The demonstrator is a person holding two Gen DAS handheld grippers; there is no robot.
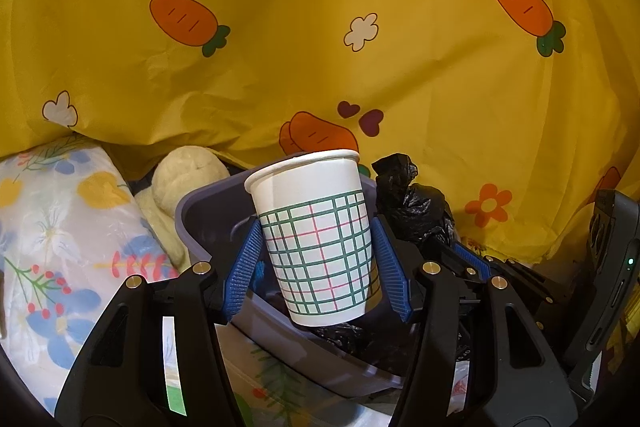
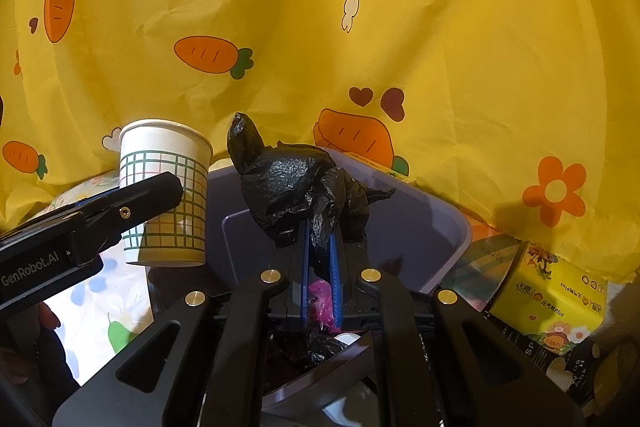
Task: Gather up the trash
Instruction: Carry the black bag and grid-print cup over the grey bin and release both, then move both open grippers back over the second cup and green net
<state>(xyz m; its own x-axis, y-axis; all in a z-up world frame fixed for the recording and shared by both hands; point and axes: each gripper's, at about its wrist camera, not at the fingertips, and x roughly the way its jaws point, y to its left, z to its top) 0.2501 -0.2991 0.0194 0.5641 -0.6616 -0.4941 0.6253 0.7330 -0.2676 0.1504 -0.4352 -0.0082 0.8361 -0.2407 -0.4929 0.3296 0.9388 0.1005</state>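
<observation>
Both grippers point forward and slightly downward over a purple bin (image 1: 208, 227) that sits against a yellow cloth (image 1: 360, 67) printed with carrots and flowers.

The left gripper (image 1: 318, 259) has its two blue pads (image 1: 244, 267) standing partway apart, one on each side of a white paper cup (image 1: 316, 243) with a green and pink grid. The cup is upright with a slight tilt, its rim above the fingertips and its base hanging over the bin's open mouth. The pads press its sides, so the cup is held. In the right wrist view the same cup (image 2: 168, 187) shows at the left, above the bin's near left edge, with the black outer side of the left gripper's finger (image 2: 120, 215) across its lower half.

The right gripper (image 2: 320, 255) is nearly closed, its narrow jaws pinching a crumpled black plastic bag (image 2: 300, 187) that bunches up above the fingertips, over the bin's (image 2: 440, 227) interior. Something pink (image 2: 320, 303) lies low between the fingers, too hidden to identify.

To the left of the bin lie a floral-print cushion (image 1: 60, 247) and a cream plush toy (image 1: 184, 175). To the right of the bin stands a yellow carton (image 2: 548, 299) with printed characters, beside dark packaging.
</observation>
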